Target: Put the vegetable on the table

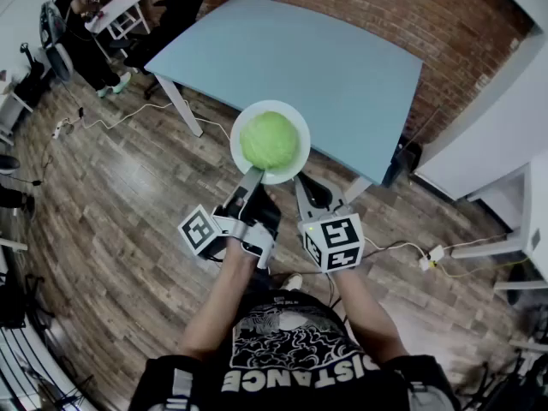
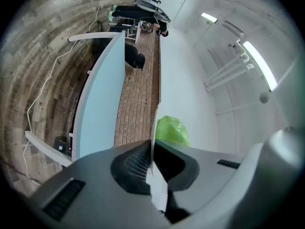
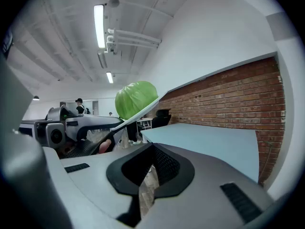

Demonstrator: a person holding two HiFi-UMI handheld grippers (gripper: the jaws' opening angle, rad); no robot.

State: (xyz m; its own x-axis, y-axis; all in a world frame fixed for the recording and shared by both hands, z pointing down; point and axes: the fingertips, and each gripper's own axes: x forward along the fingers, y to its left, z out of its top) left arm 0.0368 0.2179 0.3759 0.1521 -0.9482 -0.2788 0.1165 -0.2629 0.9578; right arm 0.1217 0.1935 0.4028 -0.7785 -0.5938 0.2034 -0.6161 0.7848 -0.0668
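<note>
The left claw (image 1: 249, 180) is clamped on the near rim of a white plate (image 1: 291, 165). In the left gripper view the plate shows edge-on, a thin white line running straight down between the two dark pads (image 2: 135, 168). A round green cabbage (image 1: 269, 139) sits in the middle of the plate and fills most of it. The plate is held up in the air at 12 o'clock from both hands. In the head view it overlaps the near edge of the light blue tabletop (image 1: 300, 58), so the cabbage rests on the plate and not on the tabletop.

The right claw (image 1: 313, 193) is at 3 o'clock of the left one, just beside it and under the plate's near edge. Its jaws are drawn together to a narrow slit with nothing between them; only wooden floor (image 1: 111, 195) shows through the slit in the right gripper view. From that view the cabbage is up at 11 o'clock, and the plate's rim slants beneath it down to the left claw.

The tabletop stretches away at 12 o'clock, bare, with white legs. Behind it runs a red brick wall (image 1: 411, 7). At 10 o'clock, well apart from the tabletop, stand a black chair (image 1: 184, 2) and a small white desk (image 1: 120, 11), with a person beside the desk. Cables trail across the floor at 9 o'clock, and a white power strip (image 1: 432, 255) lies at 3 o'clock.
</note>
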